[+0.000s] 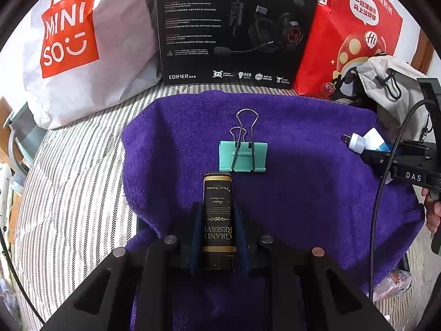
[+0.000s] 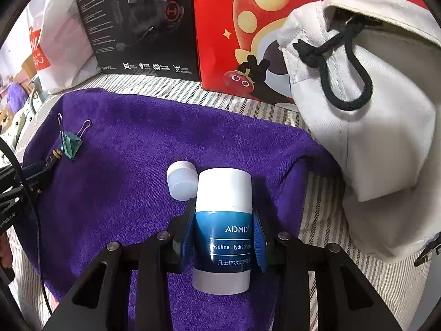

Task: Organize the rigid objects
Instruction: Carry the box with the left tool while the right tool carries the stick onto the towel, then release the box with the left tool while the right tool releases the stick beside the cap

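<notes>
The left tool (image 1: 217, 229) pinches a slim dark bottle (image 1: 217, 220) lettered "GRAND RESERVE", its long axis running straight away along the fingers toward a mint-green binder clip (image 1: 243, 155) on the purple towel (image 1: 303, 143). The right tool (image 2: 223, 237) clamps a blue-and-white tube (image 2: 223, 229) marked "ADMD" and "Vaseline Hydrating", white end pointing forward beside a small white cap (image 2: 182, 180). Behind stand an "EDIFIER" headset box (image 1: 237, 27), a "MINISO" bag (image 1: 82, 41), a red mushroom-print bag (image 1: 352, 35) and a pale drawstring pouch (image 2: 372, 127)
</notes>
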`<act>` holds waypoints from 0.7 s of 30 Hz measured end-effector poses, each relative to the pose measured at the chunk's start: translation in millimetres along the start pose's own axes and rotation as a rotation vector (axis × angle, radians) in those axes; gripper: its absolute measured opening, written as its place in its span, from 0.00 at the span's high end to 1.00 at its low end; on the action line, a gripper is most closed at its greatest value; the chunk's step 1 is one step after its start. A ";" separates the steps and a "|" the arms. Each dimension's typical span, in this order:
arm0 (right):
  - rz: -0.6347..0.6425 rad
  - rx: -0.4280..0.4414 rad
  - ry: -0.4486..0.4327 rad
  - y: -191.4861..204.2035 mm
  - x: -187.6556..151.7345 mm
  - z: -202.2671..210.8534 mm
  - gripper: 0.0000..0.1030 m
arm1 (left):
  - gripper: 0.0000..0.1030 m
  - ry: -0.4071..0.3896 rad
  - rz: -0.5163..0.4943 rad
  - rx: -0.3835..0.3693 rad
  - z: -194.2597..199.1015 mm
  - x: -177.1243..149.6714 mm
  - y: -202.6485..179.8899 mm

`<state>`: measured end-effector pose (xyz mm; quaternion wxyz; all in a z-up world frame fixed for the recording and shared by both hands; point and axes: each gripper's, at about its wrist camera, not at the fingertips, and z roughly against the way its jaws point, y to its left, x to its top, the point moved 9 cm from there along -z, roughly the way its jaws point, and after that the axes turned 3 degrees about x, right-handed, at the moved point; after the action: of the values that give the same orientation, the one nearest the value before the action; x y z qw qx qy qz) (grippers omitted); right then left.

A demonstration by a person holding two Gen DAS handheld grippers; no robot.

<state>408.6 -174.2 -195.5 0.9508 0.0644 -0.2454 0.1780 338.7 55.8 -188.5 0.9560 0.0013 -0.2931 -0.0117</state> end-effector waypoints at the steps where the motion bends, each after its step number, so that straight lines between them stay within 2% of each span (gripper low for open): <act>1: 0.008 -0.001 -0.007 0.4 -0.8 0.7 0.64 | 0.78 0.000 -0.001 0.004 -0.3 0.0 -0.4; 6: 0.013 0.000 -0.001 3.6 -2.5 0.9 0.63 | 0.74 0.000 -0.009 0.010 1.0 -2.9 -2.1; 8: 0.019 0.007 -0.001 4.8 -4.9 3.0 0.61 | 0.65 0.007 0.002 -0.013 2.3 -5.0 -4.2; 10: 0.036 0.017 -0.001 7.3 -10.0 7.9 0.54 | 0.50 0.011 -0.004 -0.021 4.5 -8.1 -7.9; 12: 0.023 0.039 0.005 9.6 -15.6 14.4 0.52 | 0.45 0.013 -0.029 0.012 4.7 -11.7 -11.3; 14: 0.018 0.048 0.006 10.9 -19.3 19.5 0.51 | 0.43 0.015 -0.035 0.035 5.5 -14.8 -12.0; 18: 0.019 0.020 -0.009 11.2 -29.9 39.1 0.44 | 0.42 0.014 0.016 0.013 14.9 -18.0 -9.3; 21: 0.014 0.017 -0.033 12.1 -38.2 56.9 0.43 | 0.42 -0.009 0.027 0.016 31.8 -20.3 -7.0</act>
<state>347.7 -186.6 -164.2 0.9447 0.0738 -0.2599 0.1859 303.9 49.4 -173.5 0.9547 0.0048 -0.2974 0.0036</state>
